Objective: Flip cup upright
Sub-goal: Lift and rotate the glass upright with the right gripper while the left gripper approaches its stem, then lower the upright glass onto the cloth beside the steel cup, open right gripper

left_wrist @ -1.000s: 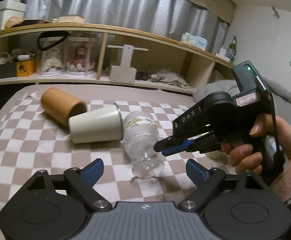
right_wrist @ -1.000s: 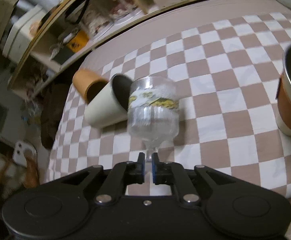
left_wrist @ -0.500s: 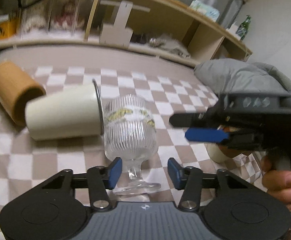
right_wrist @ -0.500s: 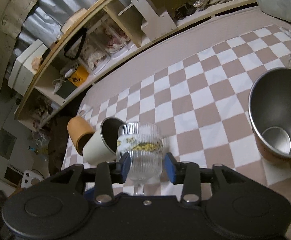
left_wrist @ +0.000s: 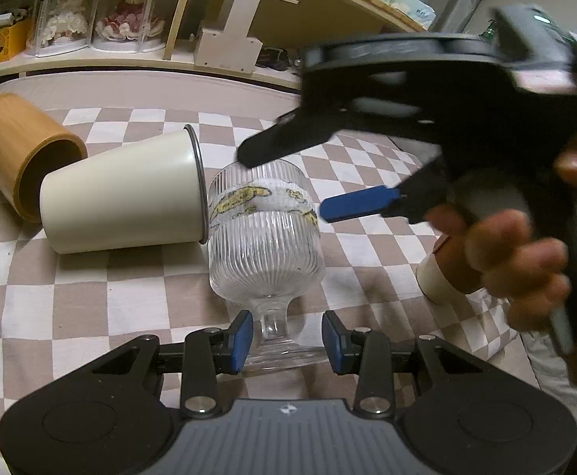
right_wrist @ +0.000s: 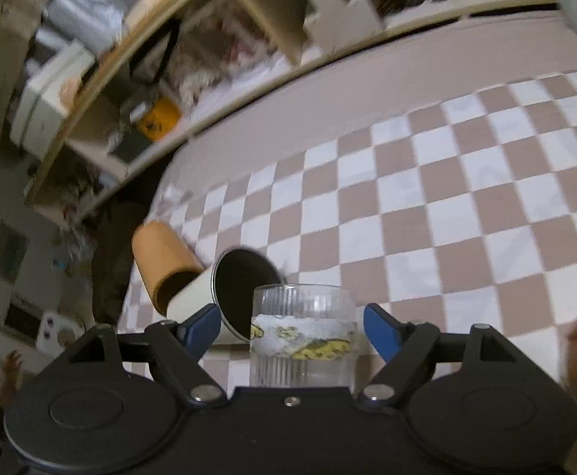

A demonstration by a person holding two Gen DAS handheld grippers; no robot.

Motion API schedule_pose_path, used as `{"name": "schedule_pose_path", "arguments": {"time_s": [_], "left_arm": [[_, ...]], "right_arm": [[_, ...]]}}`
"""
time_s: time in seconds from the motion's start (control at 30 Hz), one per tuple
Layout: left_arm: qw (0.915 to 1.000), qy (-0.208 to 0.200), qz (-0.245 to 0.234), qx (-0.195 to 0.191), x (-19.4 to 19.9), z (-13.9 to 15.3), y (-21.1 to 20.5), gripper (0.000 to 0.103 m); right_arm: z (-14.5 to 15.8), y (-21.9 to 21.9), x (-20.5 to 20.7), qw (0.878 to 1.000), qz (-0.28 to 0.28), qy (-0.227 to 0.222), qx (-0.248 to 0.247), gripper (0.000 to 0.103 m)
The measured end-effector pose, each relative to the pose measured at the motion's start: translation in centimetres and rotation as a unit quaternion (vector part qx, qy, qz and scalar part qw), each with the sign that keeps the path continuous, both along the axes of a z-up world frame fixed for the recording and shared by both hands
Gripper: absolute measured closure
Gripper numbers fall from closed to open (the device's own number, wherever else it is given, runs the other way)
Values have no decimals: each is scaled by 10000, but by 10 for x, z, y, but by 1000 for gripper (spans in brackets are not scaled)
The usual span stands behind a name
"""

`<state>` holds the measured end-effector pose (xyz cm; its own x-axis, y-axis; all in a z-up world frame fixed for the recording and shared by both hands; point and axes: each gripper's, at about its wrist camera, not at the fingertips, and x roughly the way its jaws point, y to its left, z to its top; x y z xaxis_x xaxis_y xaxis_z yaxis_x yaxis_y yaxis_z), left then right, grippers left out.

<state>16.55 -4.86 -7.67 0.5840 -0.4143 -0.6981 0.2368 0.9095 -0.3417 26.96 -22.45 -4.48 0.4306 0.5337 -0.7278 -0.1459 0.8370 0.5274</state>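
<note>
Standing upright on its round foot, the glass cup (left_wrist: 266, 237) is a clear, vertically ribbed goblet with a short stem and a pale band printed with yellow shapes around its upper part. It rests on the brown-and-white checkered cloth (left_wrist: 90, 301) of the bed, its rim just beside, perhaps touching, the metal lip of a cream tumbler (left_wrist: 126, 194) that lies on its side. Behind that tumbler a tan wooden cup (left_wrist: 19, 150) also lies on its side, mouth toward the camera. The left gripper (left_wrist: 287, 340) sits low in front of the goblet with its blue-padded jaws apart, one on each side of the stem and foot, not touching the glass. The right gripper (left_wrist: 288, 182), held in a hand (left_wrist: 518, 261), reaches in from the right at the height of the bowl; its jaws are spread, the upper black finger over the rim and the blue pad beside the printed band. From the right wrist view the goblet (right_wrist: 304, 340) stands between those parted jaws (right_wrist: 288, 328), with gaps on both sides. A wooden shelf (left_wrist: 90, 59) with boxed dolls runs behind the bed.
</note>
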Motion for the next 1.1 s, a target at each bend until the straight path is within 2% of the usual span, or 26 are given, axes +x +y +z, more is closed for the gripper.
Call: {"name": "schedule_pose_path", "arguments": {"time_s": [0.13, 0.2, 0.4, 0.5, 0.6, 0.67, 0.83, 0.93, 1.1], "left_arm": [[10000, -11, -52, -45, 0, -1, 1, 63], [9999, -9, -88, -69, 0, -1, 3, 63], [9998, -62, -202, -27, -2, -3, 2, 63], [9997, -18, -228, -68, -4, -5, 4, 63], [9997, -21, -249, -44, -8, -7, 3, 63], [9997, -37, -247, -3, -10, -10, 2, 72], [9995, -147, -254, -94, -12, -17, -2, 78], [9986, -360, -367, -87, -14, -18, -10, 78], [9915, -1009, -752, 330, -31, -22, -39, 82]], "right_arm": [[-12, 19, 18, 9985, 206, 320, -391, 22], [-18, 22, 24, 9975, 299, 489, -422, 22], [-34, 14, 36, 9972, 80, 743, -53, 23], [-38, 11, 37, 9967, 60, 791, 142, 30], [-29, 16, 27, 9984, 239, 505, -12, 30], [-20, 17, 19, 9989, 321, 330, -82, 30], [8, 14, -16, 9975, 590, -237, -293, 31], [22, 10, -41, 9949, 726, -555, -426, 31], [39, 4, -79, 9843, 867, -1228, -924, 31]]}}
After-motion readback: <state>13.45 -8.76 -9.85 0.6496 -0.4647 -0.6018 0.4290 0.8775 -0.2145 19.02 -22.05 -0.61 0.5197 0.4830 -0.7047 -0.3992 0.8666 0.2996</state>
